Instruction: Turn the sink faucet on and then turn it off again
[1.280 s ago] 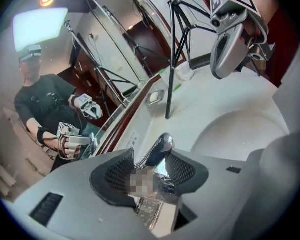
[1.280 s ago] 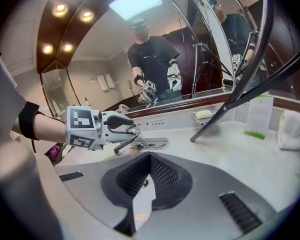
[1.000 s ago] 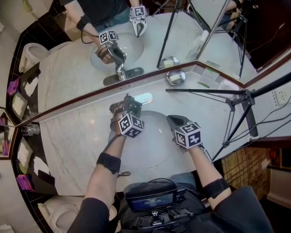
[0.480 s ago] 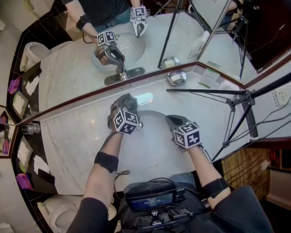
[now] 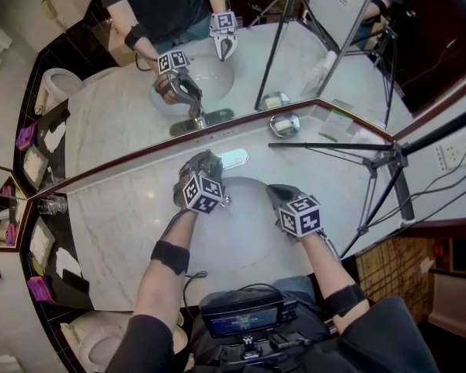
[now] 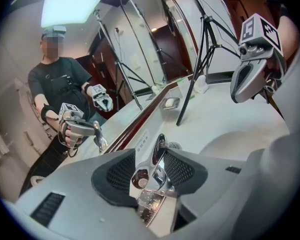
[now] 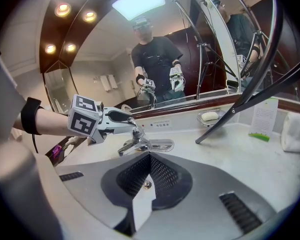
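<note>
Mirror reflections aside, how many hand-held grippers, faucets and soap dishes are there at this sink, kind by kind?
grippers: 2, the left gripper and the right gripper
faucet: 1
soap dish: 1
total: 4

Left gripper (image 5: 208, 164) covers most of the faucet (image 5: 234, 158).

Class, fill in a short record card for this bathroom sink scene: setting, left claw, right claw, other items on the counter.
Setting: marble counter with sink basin and chrome faucet, mirror behind
Left claw: closed on the faucet's handle
Right claw: shut, empty, above the basin's right side
Other items: soap dish with soap by the mirror; tripod leg resting on the counter
</note>
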A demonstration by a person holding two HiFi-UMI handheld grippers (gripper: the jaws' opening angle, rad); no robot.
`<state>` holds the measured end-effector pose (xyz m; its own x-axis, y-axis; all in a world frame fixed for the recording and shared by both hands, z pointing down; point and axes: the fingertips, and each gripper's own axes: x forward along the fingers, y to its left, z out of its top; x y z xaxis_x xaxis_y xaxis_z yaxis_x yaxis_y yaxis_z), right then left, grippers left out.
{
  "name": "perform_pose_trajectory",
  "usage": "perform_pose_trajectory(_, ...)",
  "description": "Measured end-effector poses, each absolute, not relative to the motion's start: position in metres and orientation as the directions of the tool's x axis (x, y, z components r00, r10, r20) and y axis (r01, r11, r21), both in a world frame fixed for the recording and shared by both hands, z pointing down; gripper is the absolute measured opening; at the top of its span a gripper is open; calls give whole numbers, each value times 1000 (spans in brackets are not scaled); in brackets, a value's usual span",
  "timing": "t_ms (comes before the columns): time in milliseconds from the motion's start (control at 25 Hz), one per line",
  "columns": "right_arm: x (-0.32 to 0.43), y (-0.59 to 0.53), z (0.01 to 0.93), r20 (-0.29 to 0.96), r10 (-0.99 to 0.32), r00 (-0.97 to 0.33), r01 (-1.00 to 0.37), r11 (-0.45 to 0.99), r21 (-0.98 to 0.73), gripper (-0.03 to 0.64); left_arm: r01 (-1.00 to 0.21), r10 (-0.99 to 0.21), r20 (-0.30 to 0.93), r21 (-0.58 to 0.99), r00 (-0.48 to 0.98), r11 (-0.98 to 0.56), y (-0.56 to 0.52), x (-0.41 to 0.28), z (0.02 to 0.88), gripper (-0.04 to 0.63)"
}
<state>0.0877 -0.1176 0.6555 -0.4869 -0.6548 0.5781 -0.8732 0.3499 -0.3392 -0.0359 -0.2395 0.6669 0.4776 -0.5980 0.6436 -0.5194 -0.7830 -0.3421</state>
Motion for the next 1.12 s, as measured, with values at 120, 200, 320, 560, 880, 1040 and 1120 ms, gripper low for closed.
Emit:
perform_pose_trajectory(120,85,-117,653,573,-655,-492,-870,358,-339,26,-481,-594,650,-374,474,-793,-233,-38,666,183)
perform_pose_trajectory(200,82,-118,651,567,-656,-498,-867,366,-338,26,-461,-596,647,-394,476,-795,-228,-40,662,173)
perform_pose_trajectory(320,77,-117,649,561,-654,-507,-862,379,-337,26,-439,-597,639,-413,485,-798,-217,-43,653,166)
perform_pose_trajectory(560,59,-116,639,545,-651,-529,-849,412,-331,26,-489,-638,595,-418,489,-765,-196,-63,625,103)
perform_pose_trajectory(880,54,-116,619,520,-669,-531,-847,435,-306,26,-729,-725,500,-239,473,-641,-174,-105,583,5)
perform_pose_trajectory(1040,53,-113,613,513,-671,-536,-844,445,-300,26,-797,-747,477,-146,462,-586,-159,-124,572,5)
perform_pose_trajectory(1120,52,-113,610,508,-672,-539,-842,451,-297,26,-829,-755,472,-85,455,-553,-152,-134,571,5)
